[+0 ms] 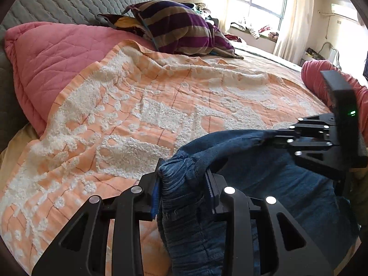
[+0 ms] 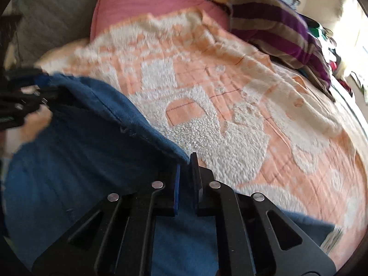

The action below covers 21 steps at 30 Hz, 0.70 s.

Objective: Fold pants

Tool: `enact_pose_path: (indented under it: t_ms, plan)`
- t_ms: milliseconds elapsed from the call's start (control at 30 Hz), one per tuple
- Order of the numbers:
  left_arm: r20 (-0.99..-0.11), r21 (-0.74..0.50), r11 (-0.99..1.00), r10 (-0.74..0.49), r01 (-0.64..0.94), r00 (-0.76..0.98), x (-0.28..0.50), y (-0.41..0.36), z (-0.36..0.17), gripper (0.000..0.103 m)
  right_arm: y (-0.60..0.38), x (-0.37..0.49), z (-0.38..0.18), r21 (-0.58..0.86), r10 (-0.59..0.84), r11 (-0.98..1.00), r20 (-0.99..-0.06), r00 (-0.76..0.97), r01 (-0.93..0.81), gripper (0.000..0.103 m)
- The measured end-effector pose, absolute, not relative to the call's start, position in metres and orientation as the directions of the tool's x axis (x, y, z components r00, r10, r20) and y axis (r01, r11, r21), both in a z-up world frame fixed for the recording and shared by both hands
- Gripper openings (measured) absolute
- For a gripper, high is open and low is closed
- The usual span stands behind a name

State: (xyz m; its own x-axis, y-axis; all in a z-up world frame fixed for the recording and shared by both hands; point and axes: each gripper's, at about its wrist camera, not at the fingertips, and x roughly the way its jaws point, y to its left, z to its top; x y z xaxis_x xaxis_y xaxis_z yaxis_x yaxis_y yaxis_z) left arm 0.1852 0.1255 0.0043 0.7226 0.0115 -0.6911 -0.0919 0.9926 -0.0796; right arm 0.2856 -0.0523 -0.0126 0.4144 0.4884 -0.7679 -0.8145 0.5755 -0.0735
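1. Left tongs [image 1: 184, 184] clenched on a bunched fold of the blue pants [image 1: 264, 184], raised over the bed blanket [image 1: 138, 105]
2. Right tongs [image 2: 186, 181] nearly closed, pinching the pants' edge beside them

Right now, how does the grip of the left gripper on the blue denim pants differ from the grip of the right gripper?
The left gripper clamps a thick, gathered bunch of the blue denim pants, so its fingers stand apart; the right gripper pinches only a thin edge, its fingers nearly closed. Both hold the same pants above the orange and white fluffy blanket.
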Motion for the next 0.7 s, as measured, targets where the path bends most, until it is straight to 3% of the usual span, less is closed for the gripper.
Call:
enact_pose_path:
  t_ms: [267,700]
  plan:
    - [-0.66,-0.08,0.995,-0.014,-0.052,0.751,0.158,0.111,0.018,0.03,-0.091,0.239,0.016,0.001,0.566,0.606,-0.703,0.431,-0.795,0.004]
    - [-0.667,-0.138,0.99,-0.109,0.022,0.737,0.1,0.1,0.027,0.03,-0.123,0.161,0.024,0.056,0.616,0.583,-0.68,0.397,-0.81,0.004]
